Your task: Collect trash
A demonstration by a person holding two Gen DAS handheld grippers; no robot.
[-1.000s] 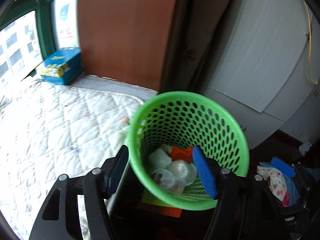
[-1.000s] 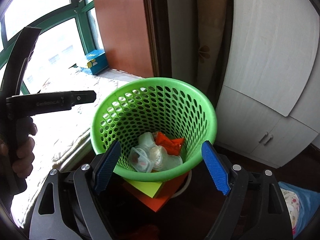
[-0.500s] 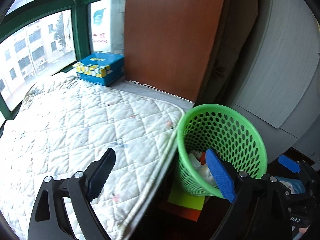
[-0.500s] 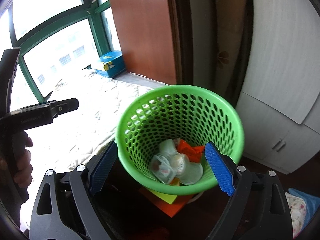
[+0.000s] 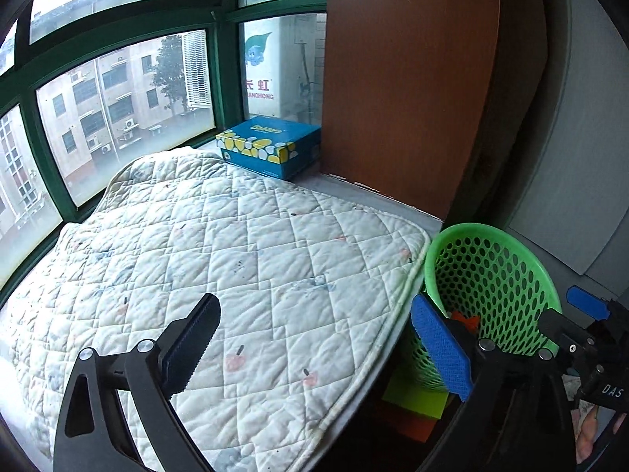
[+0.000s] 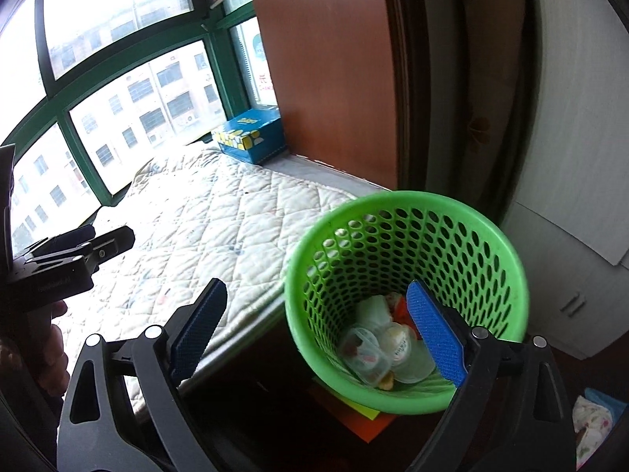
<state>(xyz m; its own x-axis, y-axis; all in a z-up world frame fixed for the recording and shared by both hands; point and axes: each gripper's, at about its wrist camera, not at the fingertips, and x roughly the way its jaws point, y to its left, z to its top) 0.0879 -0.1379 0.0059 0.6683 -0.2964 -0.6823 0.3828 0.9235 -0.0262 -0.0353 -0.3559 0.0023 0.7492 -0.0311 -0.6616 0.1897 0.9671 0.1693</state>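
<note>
A green perforated basket (image 6: 393,198) stands beside the bed and holds clear plastic cups (image 6: 377,350) and an orange wrapper (image 6: 401,308). My right gripper (image 6: 318,332) hovers above its near left rim, jaws opening, nothing between them; its right pad overlaps the basket's inside. My left gripper (image 5: 318,348) hangs over the quilted pad (image 5: 236,255), jaws opening and empty. The basket (image 5: 491,275) lies to its right, with the orange wrapper (image 5: 466,320) peeking out. The left gripper (image 6: 106,238) also shows at the left of the right wrist view.
A blue tissue box (image 5: 271,149) sits on the sill by the green-framed window. A brown panel (image 5: 405,78) and white cabinet (image 6: 570,275) stand behind the basket. A yellow-and-orange stool (image 6: 365,417) is under the basket. Patterned cloth (image 6: 593,421) lies at lower right.
Both grippers have drawn back and left from the basket, and their jaws have widened. The left one swung off the basket rim to over the quilted pad.
</note>
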